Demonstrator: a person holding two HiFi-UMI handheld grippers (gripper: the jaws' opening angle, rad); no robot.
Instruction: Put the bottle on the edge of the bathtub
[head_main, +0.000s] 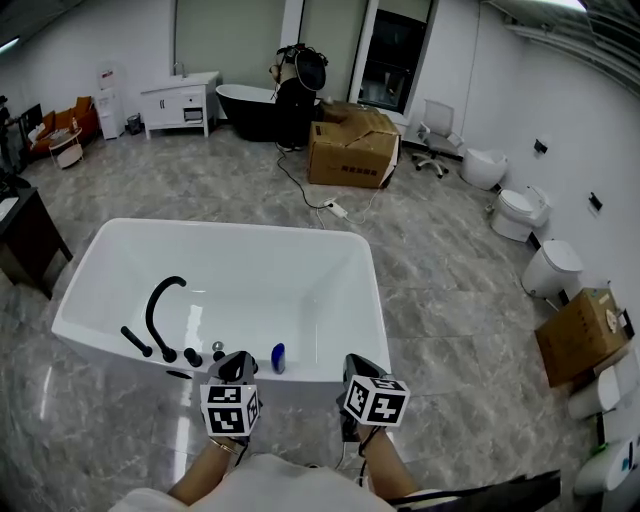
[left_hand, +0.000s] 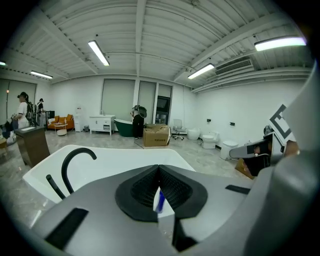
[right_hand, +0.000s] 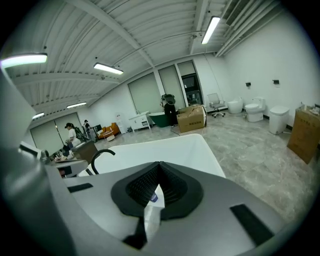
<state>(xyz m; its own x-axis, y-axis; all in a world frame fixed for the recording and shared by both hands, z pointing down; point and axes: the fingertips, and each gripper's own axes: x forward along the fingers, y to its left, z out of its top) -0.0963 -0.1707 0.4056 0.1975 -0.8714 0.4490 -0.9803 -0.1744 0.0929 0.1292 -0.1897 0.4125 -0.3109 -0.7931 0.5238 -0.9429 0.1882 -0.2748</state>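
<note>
Head view: jaws shut, nothing held

Jaws pressed together, the left gripper and right gripper hover at the near rim of a white rectangular bathtub. A small blue plastic bottle stands on that rim, at three o'clock from the left gripper.

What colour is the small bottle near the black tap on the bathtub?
Blue. The bottle shows best in the head view.

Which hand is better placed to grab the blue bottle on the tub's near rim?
Left, probably. In the head view the left tongs sit nearer the bottle than the right tongs do. Both are shut and would have to open first.
</note>
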